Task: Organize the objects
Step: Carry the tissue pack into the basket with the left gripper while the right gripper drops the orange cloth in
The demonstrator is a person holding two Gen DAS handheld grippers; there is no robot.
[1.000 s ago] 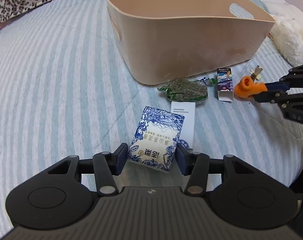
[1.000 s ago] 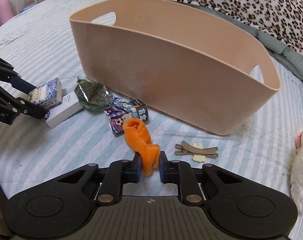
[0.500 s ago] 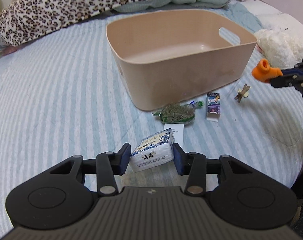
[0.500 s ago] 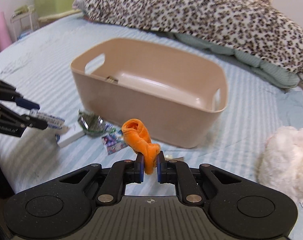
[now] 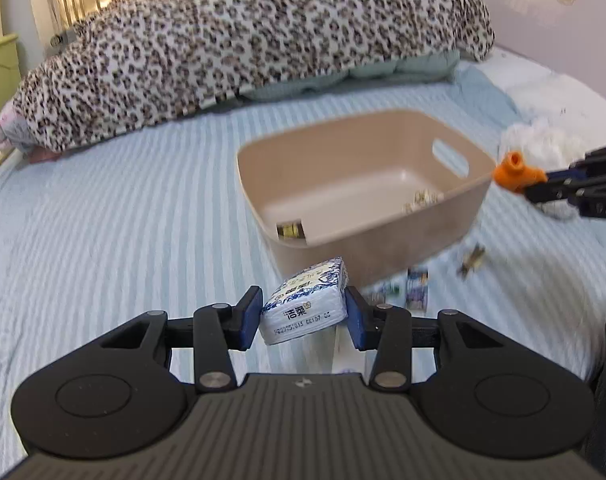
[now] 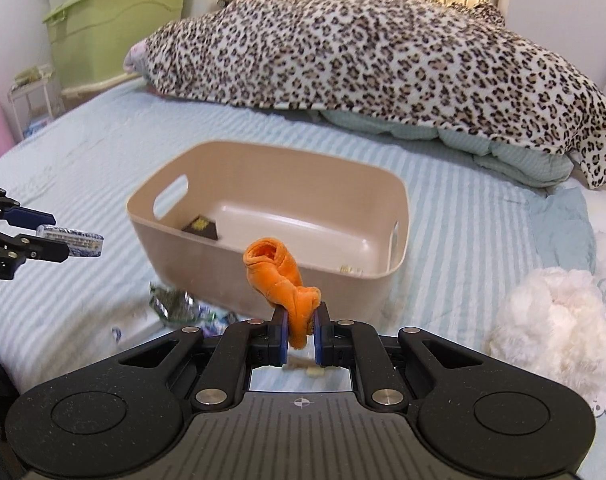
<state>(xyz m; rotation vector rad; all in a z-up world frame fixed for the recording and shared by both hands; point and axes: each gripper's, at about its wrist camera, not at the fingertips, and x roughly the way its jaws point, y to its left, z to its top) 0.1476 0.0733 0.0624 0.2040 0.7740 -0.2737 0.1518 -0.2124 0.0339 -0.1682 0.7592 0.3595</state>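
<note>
A beige plastic bin (image 5: 383, 236) stands on the striped bed; in the right wrist view (image 6: 207, 252) it holds a dark packet (image 6: 201, 228) and small bits. My left gripper (image 5: 303, 316) is shut on a blue-and-white tissue pack (image 5: 307, 304) and holds it in the air in front of the bin's near wall; the pack also shows in the right wrist view (image 6: 73, 236). My right gripper (image 6: 299, 332) is shut on an orange plush toy (image 6: 279, 276), raised by the bin's right corner; the toy shows in the left wrist view (image 5: 517, 172).
On the bed by the bin lie a green packet (image 6: 171, 304), a small printed carton (image 5: 417, 288), a hair clip (image 5: 473, 260) and a white box (image 5: 323, 348). A white fluffy toy (image 6: 555, 320) lies right. A leopard blanket (image 6: 383, 48) lies behind.
Both grippers have lifted their objects off the bed and risen well above it. The bin now shows from above, with its inside in view.
</note>
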